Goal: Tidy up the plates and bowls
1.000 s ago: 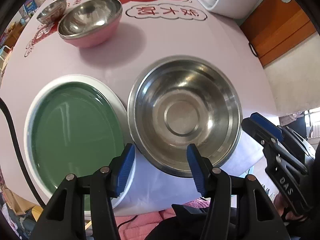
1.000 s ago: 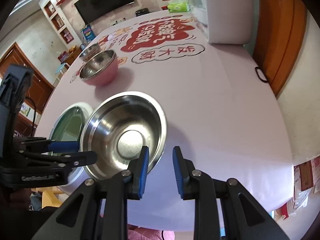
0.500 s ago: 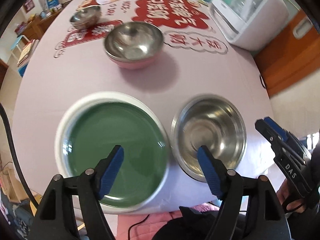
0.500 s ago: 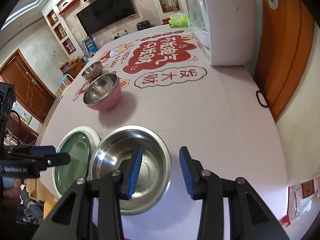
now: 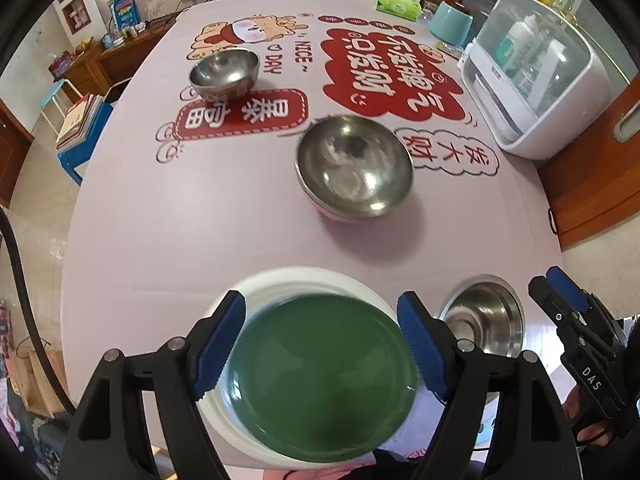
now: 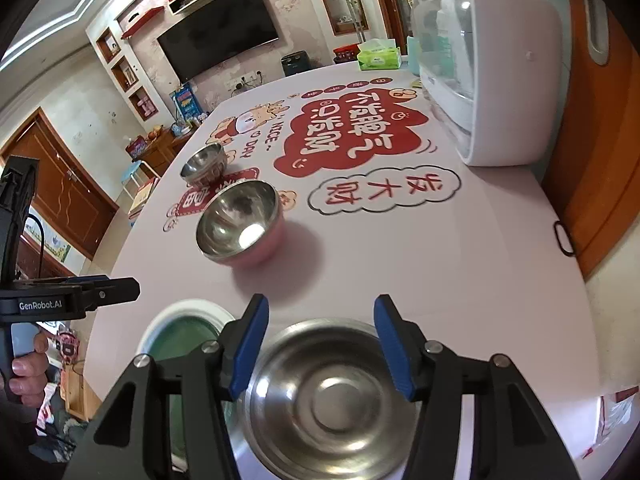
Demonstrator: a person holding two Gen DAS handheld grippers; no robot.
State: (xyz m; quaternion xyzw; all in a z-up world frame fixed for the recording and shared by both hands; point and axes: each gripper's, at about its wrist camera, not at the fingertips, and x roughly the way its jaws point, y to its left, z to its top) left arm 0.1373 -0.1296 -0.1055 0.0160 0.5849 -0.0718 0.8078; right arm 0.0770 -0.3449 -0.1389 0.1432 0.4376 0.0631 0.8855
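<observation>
1. Living room backdrop: wall TV, shelves, wooden doors; a pink table (image 5: pixel 168 216) with red cartoon print fills both views.
2. Green plate (image 5: pixel 320 380) with white rim sits at the near edge, large steel bowl (image 6: pixel 328 396) just beside it on the right. Pink-sided steel bowl (image 5: pixel 354 166) stands mid-table; small steel bowl (image 5: pixel 223 73) lies farther off, well apart.
3. Left gripper (image 5: pixel 320 348) hangs above the plate, jaws wide, nothing between the pads; they have just been opening.
4. Right gripper (image 6: pixel 320 346) hovers over the large bowl, jaws moderately spread and empty, also just opening.
5. Handling, judged: steel bowls look light, stiff, slick; pinch the rim. Plate seems glazed, breakable, slippery; take the raised white rim.
6. Readable: "NICE DAY" on the cloth, "GenRobot.AI" on the left tool, "DAS" on the right tool. Chinese print appears upside down.
7. White appliance (image 6: pixel 492 64) and tissue box (image 5: pixel 399 0) stand at the far right.
</observation>
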